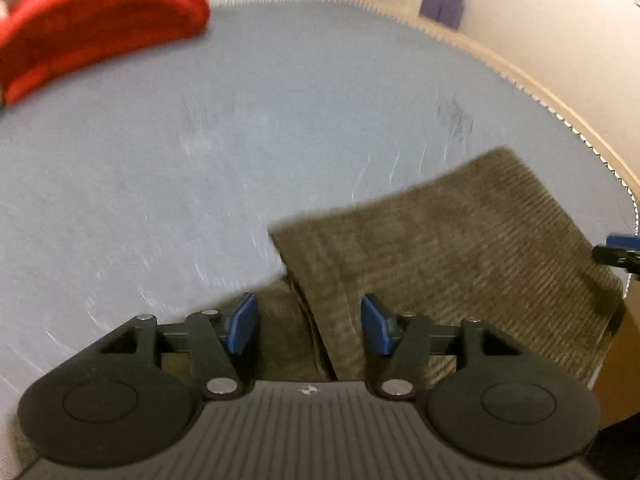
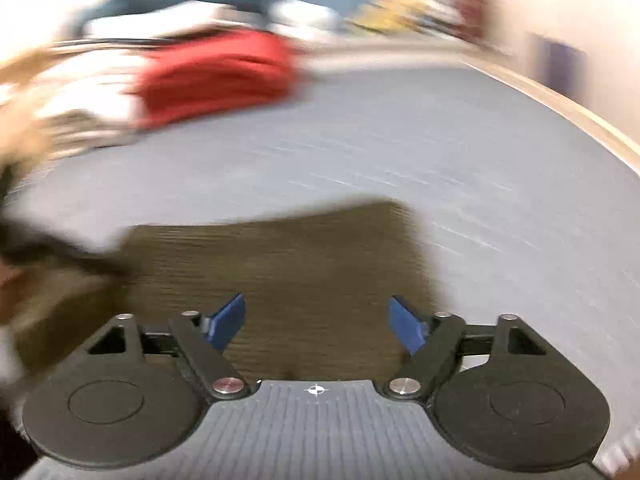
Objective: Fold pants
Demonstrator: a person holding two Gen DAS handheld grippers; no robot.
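Olive-brown corduroy pants [image 1: 460, 248] lie folded into a flat rectangle on the grey-blue mat [image 1: 280, 120]. My left gripper [image 1: 309, 304] hovers over their near left corner. Its blue pads [image 1: 242, 324] stand apart, with a fold ridge of the cloth running between them, and neither pad presses on it. In the blurred right wrist view the pants [image 2: 280, 256] fill the lower middle. My right gripper [image 2: 317, 302] is wide open just above them, with nothing pinched. A tip of the right gripper [image 1: 618, 248] peeks in at the right edge of the left wrist view.
A folded red garment [image 1: 92, 20] lies at the far left of the mat, and the red garment [image 2: 216, 76] sits beside a blurred pile of clothes [image 2: 80, 108]. The table's wooden edge [image 1: 520, 76] curves along the right by the wall. Bare mat stretches beyond the pants.
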